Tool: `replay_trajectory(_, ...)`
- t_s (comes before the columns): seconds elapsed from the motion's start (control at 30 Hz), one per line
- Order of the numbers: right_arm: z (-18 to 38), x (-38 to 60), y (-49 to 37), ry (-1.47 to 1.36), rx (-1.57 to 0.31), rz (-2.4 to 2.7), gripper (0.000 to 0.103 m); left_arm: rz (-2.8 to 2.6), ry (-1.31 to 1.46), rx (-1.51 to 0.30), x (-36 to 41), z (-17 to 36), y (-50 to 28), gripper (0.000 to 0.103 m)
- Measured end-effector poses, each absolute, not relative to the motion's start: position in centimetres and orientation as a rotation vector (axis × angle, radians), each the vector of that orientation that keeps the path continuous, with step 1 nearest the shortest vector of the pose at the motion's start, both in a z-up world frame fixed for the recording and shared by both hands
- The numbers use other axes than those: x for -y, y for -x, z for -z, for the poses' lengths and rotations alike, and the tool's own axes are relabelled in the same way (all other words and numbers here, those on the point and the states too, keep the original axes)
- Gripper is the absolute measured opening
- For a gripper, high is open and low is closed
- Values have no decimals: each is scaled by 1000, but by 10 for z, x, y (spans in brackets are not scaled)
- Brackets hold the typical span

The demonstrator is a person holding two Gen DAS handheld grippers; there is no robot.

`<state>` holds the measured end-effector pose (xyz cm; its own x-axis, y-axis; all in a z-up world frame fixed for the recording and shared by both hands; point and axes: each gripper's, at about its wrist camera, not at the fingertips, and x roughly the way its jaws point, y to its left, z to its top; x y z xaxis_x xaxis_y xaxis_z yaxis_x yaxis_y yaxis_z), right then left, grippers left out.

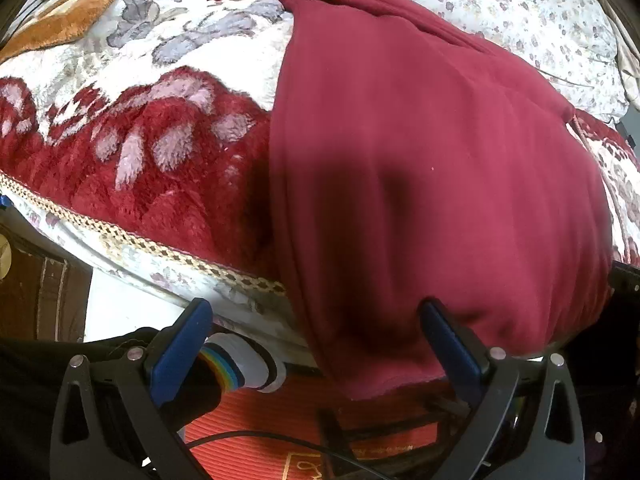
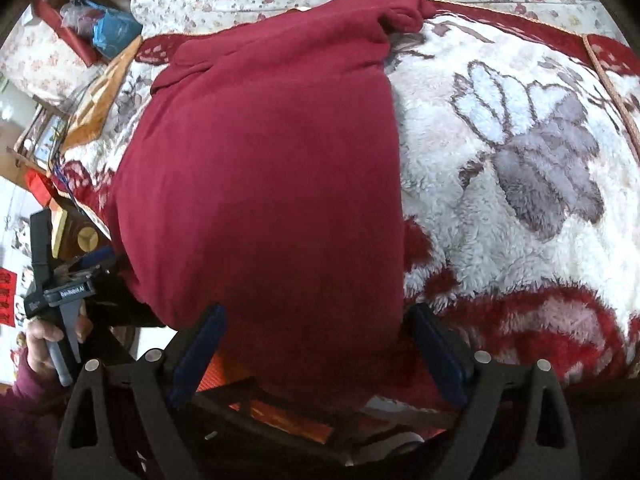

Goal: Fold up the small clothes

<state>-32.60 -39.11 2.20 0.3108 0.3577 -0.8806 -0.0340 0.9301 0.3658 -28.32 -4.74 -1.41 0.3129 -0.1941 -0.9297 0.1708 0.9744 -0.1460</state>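
A dark red garment (image 1: pixel 432 184) lies on a fleecy floral blanket (image 1: pixel 132 140), filling the centre and right of the left wrist view. Its near edge hangs over the side of the bed at the lower centre of the frame, above an orange mat (image 1: pixel 280 420). At the upper centre its far end is bunched into soft folds, just in front of a white sheet with small flowers (image 1: pixel 520 12).

The left gripper (image 1: pixel 316 332) sits at the bottom of the frame with its jaws spread wide and nothing between them. The right-hand blue finger (image 1: pixel 448 344) is at the garment's hanging hem; I cannot tell whether it touches the cloth. The left-hand finger is off to the side, clear of the cloth, in front of a white sock with rainbow stripes (image 1: pixel 240 364).

In the right wrist view the garment (image 2: pixel 272 176) fills the centre, with the blanket (image 2: pixel 520 184) to the right. The right gripper (image 2: pixel 316 340) is also spread wide, its two blue fingers (image 2: pixel 204 344) on either side of the hanging edge, which droops between them without being pinched.

At the lower left of this view a hand (image 2: pixel 44 336) in a dark red sleeve holds the other gripper's handle beside the garment's left edge
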Motion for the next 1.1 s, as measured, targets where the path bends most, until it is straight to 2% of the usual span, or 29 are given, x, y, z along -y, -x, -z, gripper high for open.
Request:
replay_trajectory(0.03,-24,391,327,-296,-1219,-273,86,247,23,-1232,48,16,284,103)
replay_trajectory(0.17,-26,390,328,-198,-1216,-255,68,299,53,-1257,51,20,285,103)
replay_trajectory(0.27,-34,391,330,-190,-1203,-276,45,310,67,-1274,51,24,286,103)
replay_trajectory(0.3,-39,392,331,-223,-1192,-320,34,306,68,-1275,50,25,286,103)
replay_trajectory(0.4,-40,387,329,-194,-1188,-344,35,315,86,-1273,49,24,287,102)
replay_trajectory(0.47,-32,385,326,-205,-1206,-339,36,325,90,-1274,49,25,288,96)
replay_trajectory(0.5,-27,386,325,-241,-1215,-346,44,327,85,-1277,50,25,289,96)
replay_trajectory(0.53,-21,388,323,-290,-1230,-362,61,327,82,-1279,48,26,291,96)
replay_trajectory(0.6,-20,389,323,-357,-1218,-388,74,318,75,-1290,50,29,291,96)
replay_trajectory(0.7,-21,382,327,-316,-1206,-381,76,317,82,-1298,53,31,290,96)
replay_trajectory(0.77,-22,376,329,-263,-1194,-381,72,325,78,-1293,57,31,291,94)
replay_trajectory(0.8,-23,375,330,-228,-1185,-363,58,331,70,-1287,59,31,292,90)
replay_trajectory(0.83,-24,376,329,-223,-1178,-345,38,339,69,-1288,58,32,290,72)
replay_trajectory(0.87,-25,378,328,-232,-1169,-326,27,363,82,-1300,61,32,291,48)
replay_trajectory(0.9,-25,383,327,-259,-1162,-326,14,401,122,-1318,62,33,292,36)
replay_trajectory(0.93,-25,385,326,-275,-1163,-332,14,414,147,-1322,64,32,293,22)
replay_trajectory(0.97,-26,386,326,-284,-1160,-343,13,415,139,-1315,65,30,294,16)
replay_trajectory(1.1,-38,382,328,-325,-1120,-430,13,425,141,-1301,63,17,297,9)
